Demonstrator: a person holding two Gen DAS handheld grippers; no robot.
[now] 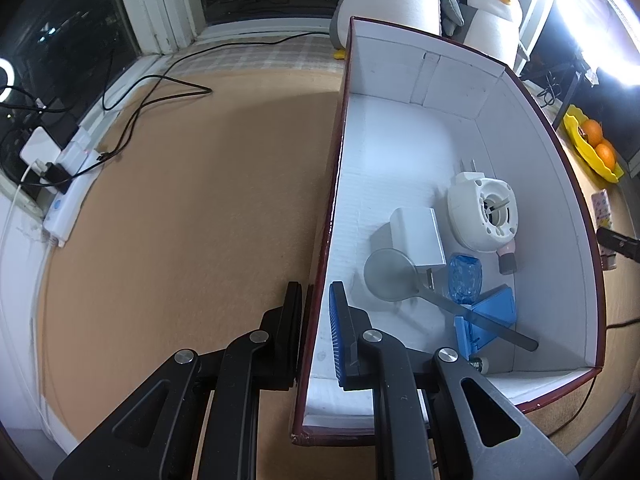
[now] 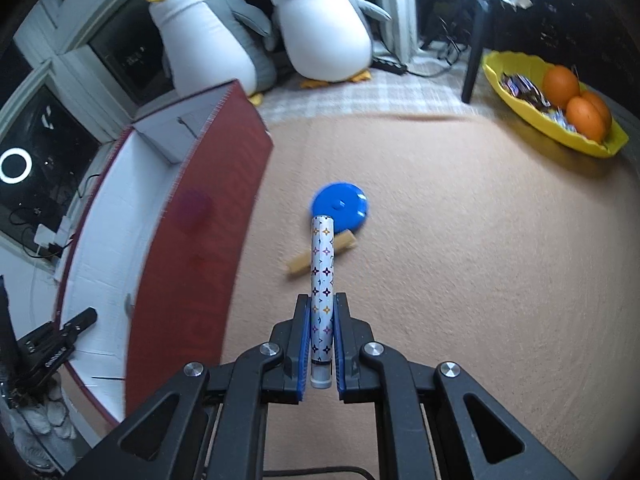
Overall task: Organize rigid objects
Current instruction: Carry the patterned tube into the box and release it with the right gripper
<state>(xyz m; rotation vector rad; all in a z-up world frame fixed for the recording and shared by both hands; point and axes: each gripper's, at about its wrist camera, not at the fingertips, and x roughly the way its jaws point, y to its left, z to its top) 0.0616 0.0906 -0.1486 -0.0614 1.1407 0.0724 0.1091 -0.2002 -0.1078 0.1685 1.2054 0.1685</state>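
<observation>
A dark red cardboard box with a white inside (image 1: 408, 152) stands on the tan carpeted worktop (image 1: 180, 220), open at the top. Lying in its near right part are a white square charger block (image 1: 418, 236), a round white plastic device with a hollow centre (image 1: 484, 210), a grey round-headed paddle with a long flat handle (image 1: 390, 276), a crumpled clear blue plastic piece (image 1: 464, 278), a blue folding plastic stand (image 1: 490, 314) and a small pink-and-brown bottle (image 1: 506, 258). Black cables (image 1: 152, 92) and a white power strip (image 1: 66, 204) lie along the window sill at the far left. Two white and grey plush penguins (image 2: 256, 28) sit behind the box, and a yellow bowl holding oranges (image 2: 560, 108) rests at the far right.

On the open worktop to the right of the box lie a flat blue round disc (image 2: 340, 206) and a tan wooden stick (image 2: 320, 256), close together; whether they touch is hidden.

The left gripper (image 1: 316, 316) is closed on the box's left wall, one finger outside and the blue-padded one inside, pads pressed on the cardboard. The right gripper (image 2: 322, 332) is clamped around a white cylindrical tube printed with small coloured flower marks (image 2: 322, 280), which points away over the stick and disc, its white cap end between the blue pads.
</observation>
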